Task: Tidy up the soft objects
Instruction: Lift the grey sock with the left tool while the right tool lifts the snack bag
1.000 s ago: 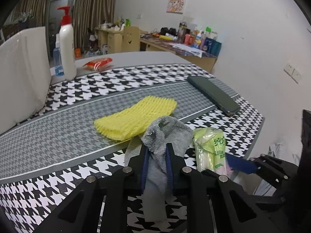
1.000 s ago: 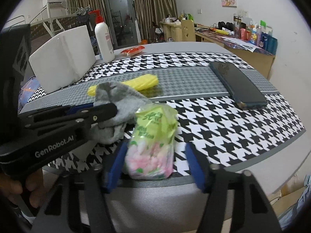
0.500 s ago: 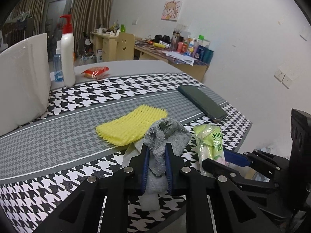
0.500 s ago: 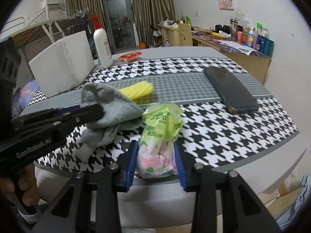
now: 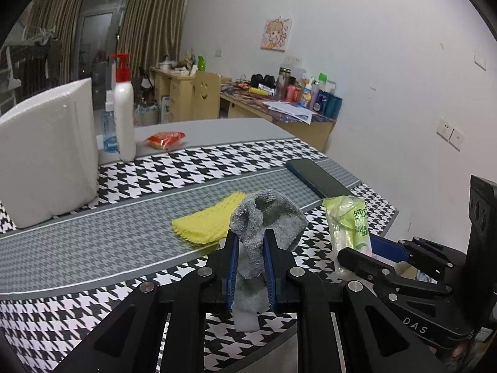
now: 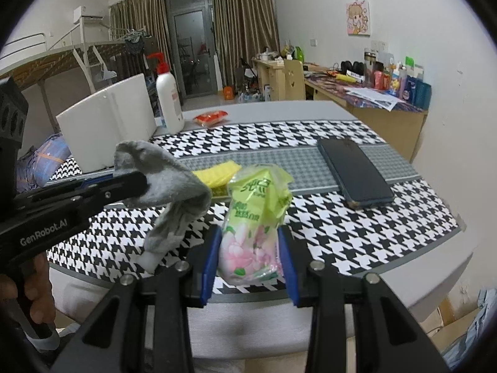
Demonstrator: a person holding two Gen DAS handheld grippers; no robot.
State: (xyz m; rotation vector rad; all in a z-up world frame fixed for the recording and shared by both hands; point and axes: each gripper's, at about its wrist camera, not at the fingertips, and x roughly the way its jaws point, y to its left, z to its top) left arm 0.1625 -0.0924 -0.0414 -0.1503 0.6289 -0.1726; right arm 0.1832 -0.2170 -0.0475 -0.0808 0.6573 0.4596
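My left gripper [image 5: 250, 242] is shut on a grey sock [image 5: 267, 217] and holds it lifted above the table's near edge; the sock hangs limp in the right wrist view [image 6: 174, 192]. My right gripper [image 6: 248, 239] is shut on a green tissue pack [image 6: 254, 217], also lifted, just right of the sock; the pack also shows in the left wrist view [image 5: 348, 227]. A yellow foam net [image 5: 208, 220] lies flat on the grey stripe of the houndstooth cloth [image 5: 93, 242], just behind the sock.
A dark phone-like slab [image 6: 354, 171] lies at the right of the cloth. A white foam block [image 5: 46, 152], a white pump bottle [image 5: 124, 115] and a red snack packet [image 5: 166, 138] stand at the back left. The table's edge is right below both grippers.
The right gripper closed on the tissue pack and raised it. The left gripper lifted the sock higher off the table and pulled back slightly.
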